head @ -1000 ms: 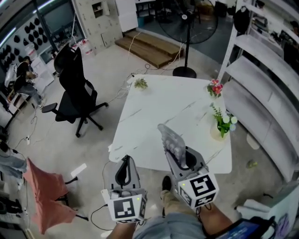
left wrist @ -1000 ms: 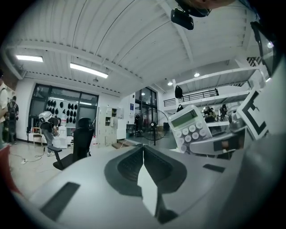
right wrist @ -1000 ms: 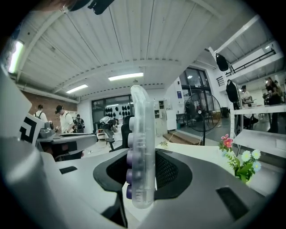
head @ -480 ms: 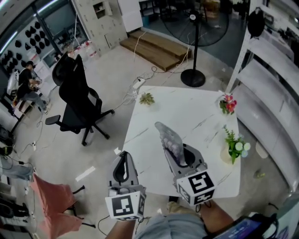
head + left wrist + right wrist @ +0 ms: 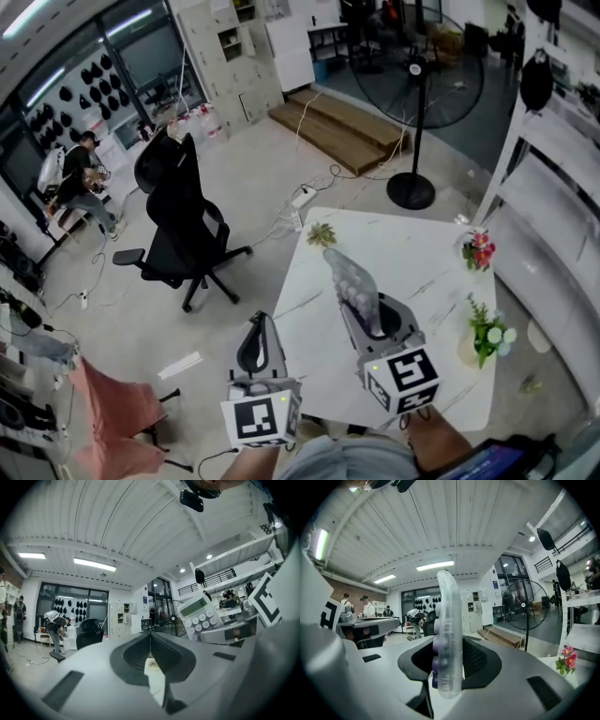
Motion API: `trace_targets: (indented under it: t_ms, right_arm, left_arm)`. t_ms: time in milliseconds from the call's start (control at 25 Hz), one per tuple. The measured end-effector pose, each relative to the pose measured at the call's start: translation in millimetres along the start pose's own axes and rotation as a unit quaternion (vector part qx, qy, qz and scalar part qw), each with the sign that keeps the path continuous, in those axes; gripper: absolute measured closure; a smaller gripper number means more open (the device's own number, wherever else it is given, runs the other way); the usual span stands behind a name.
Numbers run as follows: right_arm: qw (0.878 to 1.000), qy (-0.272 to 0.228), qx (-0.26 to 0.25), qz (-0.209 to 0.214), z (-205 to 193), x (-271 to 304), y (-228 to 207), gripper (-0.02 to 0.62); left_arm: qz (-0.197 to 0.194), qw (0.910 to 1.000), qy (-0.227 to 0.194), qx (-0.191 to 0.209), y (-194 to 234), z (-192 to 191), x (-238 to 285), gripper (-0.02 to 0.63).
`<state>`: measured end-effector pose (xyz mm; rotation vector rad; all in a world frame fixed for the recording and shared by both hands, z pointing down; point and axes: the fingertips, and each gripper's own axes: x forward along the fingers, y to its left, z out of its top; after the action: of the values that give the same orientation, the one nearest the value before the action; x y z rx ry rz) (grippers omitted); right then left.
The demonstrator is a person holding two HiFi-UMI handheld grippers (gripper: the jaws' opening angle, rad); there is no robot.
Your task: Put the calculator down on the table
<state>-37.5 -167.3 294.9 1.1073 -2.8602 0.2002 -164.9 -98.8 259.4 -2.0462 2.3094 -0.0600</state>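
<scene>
Right gripper (image 5: 364, 305): I find it clamped on the calculator (image 5: 350, 279), jaws set partly apart with the pads pressing on its front and back faces. In the right gripper view the calculator stands edge-on between the jaws, keys facing left, and its clear body reaches well past the fingertips. It is held in the air above the near part of the white table (image 5: 422, 258), not resting on it.

Left gripper (image 5: 254, 339): clenched, with the jaws meeting and nothing between them. It sits just off the table's near-left edge.
</scene>
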Motion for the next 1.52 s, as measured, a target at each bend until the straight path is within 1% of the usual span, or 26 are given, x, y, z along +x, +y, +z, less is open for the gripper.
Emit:
trace_targets:
  t_ms: [200, 280, 440, 560, 800, 1040, 1280, 1520]
  right_arm:
    - [1.0, 0.014, -0.005, -0.005, -9.8, 13.8, -0.5, 0.449]
    - [1.0, 0.025, -0.005, -0.007, -14.3, 19.8, 2.4, 0.448]
    - [0.999, 0.047, 0.0, -0.013, -28.9, 36.1, 2.4, 0.449]
    - [0.998, 0.068, 0.008, -0.018, -45.6, 47.4, 0.3, 0.449]
    - [0.993, 0.115, 0.027, -0.026, -86.1, 72.1, -1.3, 0.449]
    - [0.984, 0.17, 0.048, -0.036, -139.2, 90.1, -7.2, 0.449]
    - [0.97, 0.229, 0.068, -0.043, -191.8, 101.1, -4.2, 0.449]
    - [0.957, 0.273, 0.088, -0.048, -230.7, 104.5, 3.1, 0.449]
  left_arm:
    - [-0.009, 0.9999, -0.009, -0.005, 7.7, -8.0, 13.0, 0.597]
    - [-0.009, 0.9999, 0.005, -0.009, 13.2, -15.5, 18.5, 0.597]
    - [-0.015, 0.9997, 0.016, -0.012, 21.4, -24.5, 34.0, 0.597]
    - [-0.017, 0.999, 0.038, -0.018, 28.4, -39.6, 43.5, 0.597]
    - [-0.022, 0.9971, 0.067, -0.029, 41.7, -68.2, 65.1, 0.597]
    - [-0.04, 0.9935, 0.099, -0.039, 46.5, -103.0, 81.0, 0.597]
    - [-0.056, 0.9901, 0.121, -0.043, 52.9, -129.7, 93.8, 0.597]
    - [-0.064, 0.9824, 0.166, -0.057, 58.0, -162.8, 97.3, 0.597]
